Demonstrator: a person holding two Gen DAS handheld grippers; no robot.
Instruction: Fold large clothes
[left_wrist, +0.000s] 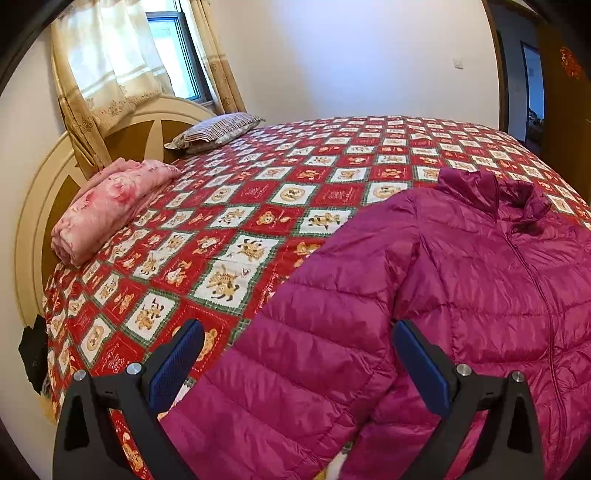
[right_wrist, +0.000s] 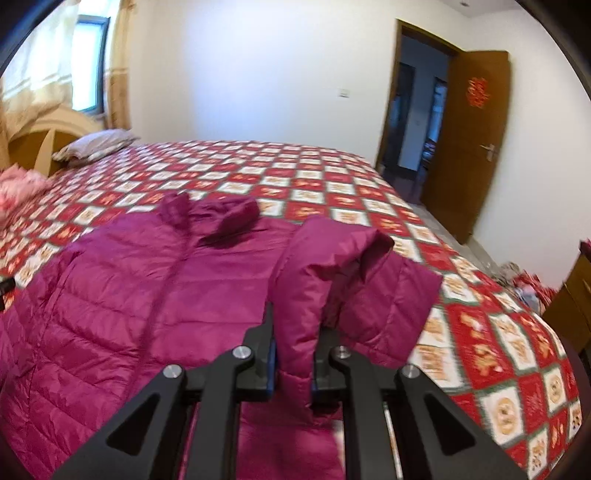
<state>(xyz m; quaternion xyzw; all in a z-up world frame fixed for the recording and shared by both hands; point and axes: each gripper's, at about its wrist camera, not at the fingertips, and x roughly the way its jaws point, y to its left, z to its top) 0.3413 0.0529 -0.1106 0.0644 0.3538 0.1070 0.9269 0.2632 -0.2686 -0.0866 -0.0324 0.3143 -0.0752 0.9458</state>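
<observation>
A magenta quilted down jacket (left_wrist: 461, 280) lies front up, zipped, on the bed, collar toward the far side. My left gripper (left_wrist: 299, 332) is open, its jaws wide apart just above the jacket's left sleeve (left_wrist: 306, 354), holding nothing. My right gripper (right_wrist: 293, 336) is shut on the jacket's right sleeve (right_wrist: 332, 266), lifted and bent over the jacket's body (right_wrist: 147, 277). The sleeve's cuff end sticks up between the jaws.
The bed (left_wrist: 258, 206) has a red and white checked quilt. A folded pink blanket (left_wrist: 110, 206) and a striped pillow (left_wrist: 218, 131) lie by the headboard. A brown door (right_wrist: 469, 144) stands open at the right, with a wooden cabinet (right_wrist: 572, 295) beside the bed.
</observation>
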